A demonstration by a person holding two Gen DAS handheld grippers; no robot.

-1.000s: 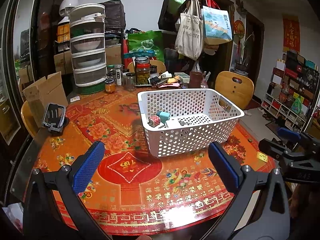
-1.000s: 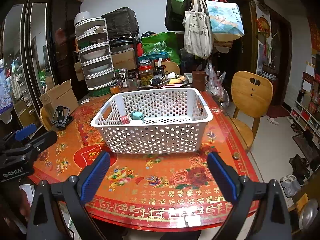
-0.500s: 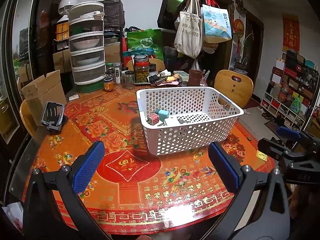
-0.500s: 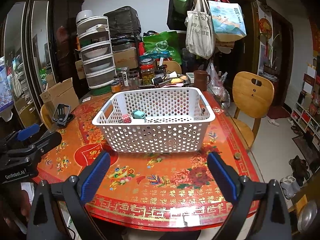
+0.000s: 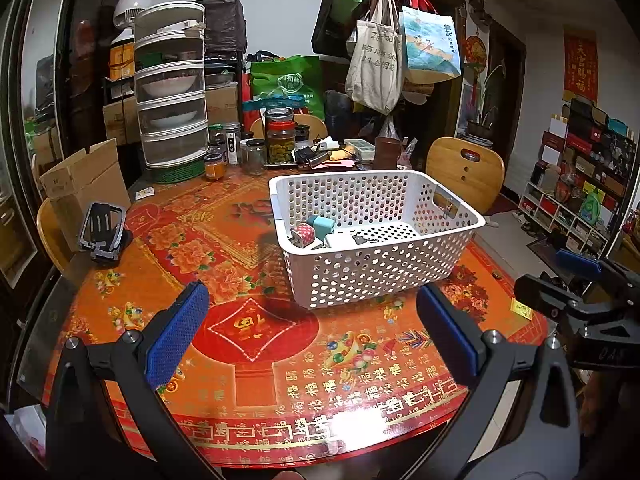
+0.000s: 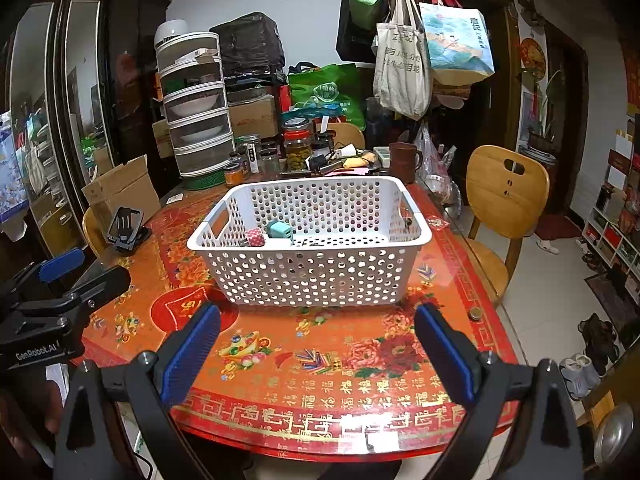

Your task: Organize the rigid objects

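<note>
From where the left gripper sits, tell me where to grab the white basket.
Probably the white perforated basket by its thin near rim, coming from above: the wall stands upright and both left gripper fingers are wide open, one inside, one outside.

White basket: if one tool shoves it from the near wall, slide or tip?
The white basket looks wide and low, flat on the glossy table, so it likely slides rather than tips. It holds only a few small items at one end, so it is probably light and may pivot as it goes. Perforated walls may flex slightly.

White perforated basket; red-orange floral tablecloth; blue tool pads.
</note>
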